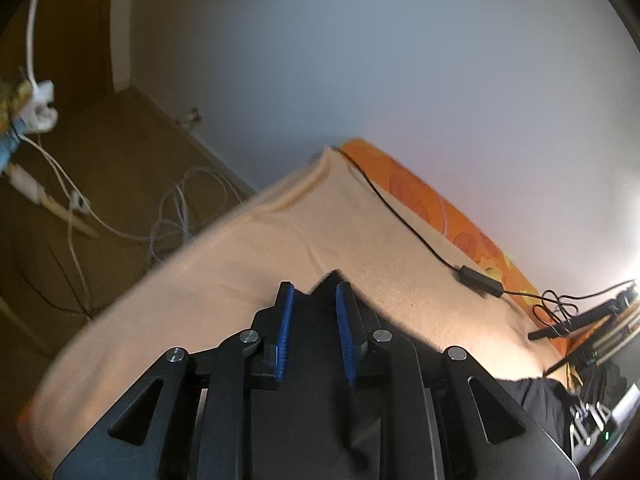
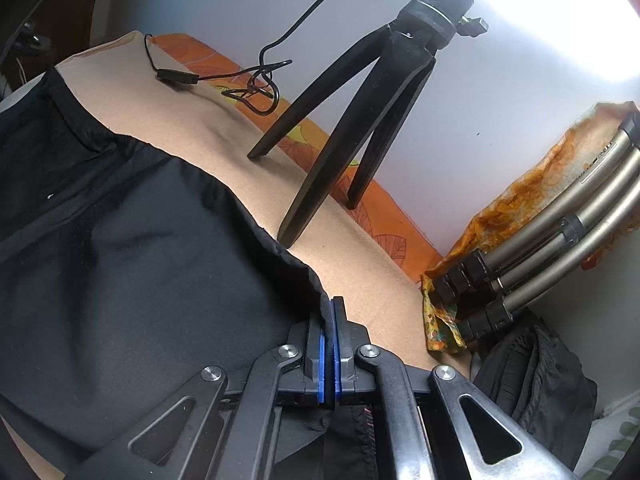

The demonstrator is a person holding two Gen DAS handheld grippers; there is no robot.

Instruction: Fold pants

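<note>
Black pants [image 2: 132,248] lie spread across a peach-coloured blanket [image 2: 360,280] on a bed, the dark fabric wrinkled and filling the left half of the right wrist view. The right gripper [image 2: 329,312] has its blue pads pressed together on the edge of the pants, pinching a fold of the hem so the cloth can be lifted and carried over, which looks like the start of a fold. In the left wrist view, the left gripper [image 1: 312,300] has its blue fingers [image 1: 286,320] standing apart with dark fabric lying between them; a point of cloth pokes up at the tips, but the pads do not appear to be clamping it. Holding two spots along one edge would keep the fabric level during the fold. Beyond the pants, a small black tripod [image 2: 360,120] stands on the blanket just beside the cloth's edge, close enough to snag. A black cable with an inline box [image 2: 178,77] trails behind it, along an orange patterned sheet [image 2: 372,220].
</note>
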